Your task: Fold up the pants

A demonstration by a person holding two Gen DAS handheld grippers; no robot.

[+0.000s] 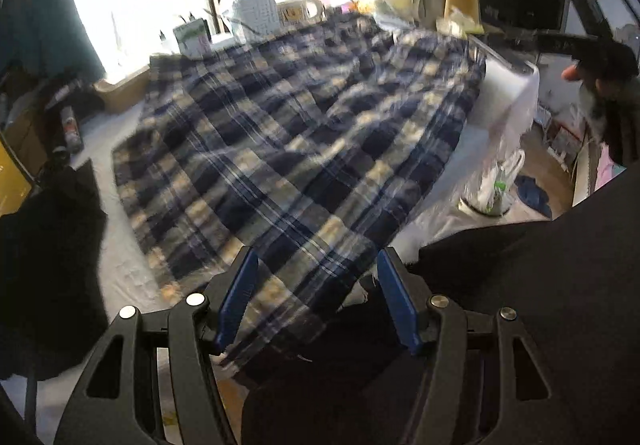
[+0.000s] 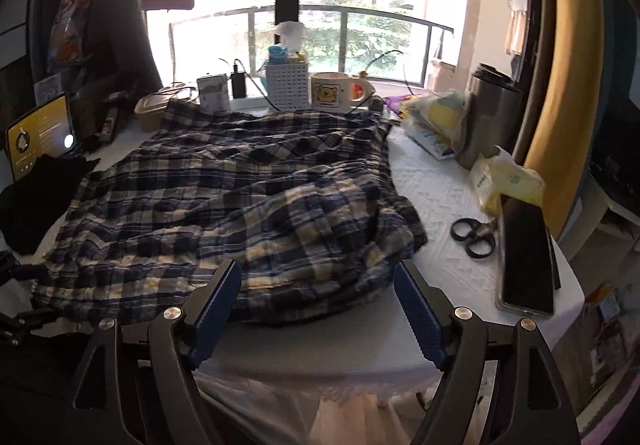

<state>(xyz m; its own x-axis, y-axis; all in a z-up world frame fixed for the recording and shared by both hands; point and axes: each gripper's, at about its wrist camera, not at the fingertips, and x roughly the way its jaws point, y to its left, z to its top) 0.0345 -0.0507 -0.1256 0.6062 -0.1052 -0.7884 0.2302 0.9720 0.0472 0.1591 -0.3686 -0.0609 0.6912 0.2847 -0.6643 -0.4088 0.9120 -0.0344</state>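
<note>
Navy-and-cream plaid pants [image 2: 224, 185], white tablecloth [image 2: 436, 189], black scissors [image 2: 474, 235], white mug [image 2: 332, 93]

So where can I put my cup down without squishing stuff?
Bare white tablecloth shows between the plaid pants and the scissors, and along the near edge by the right gripper. The window side is crowded: mug, white basket, bags.

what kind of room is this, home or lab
Most likely a lived-in home room, not a lab: a cluttered table by a balcony window, with a cartoon mug, scissors and a phone beside the plaid pants.
</note>
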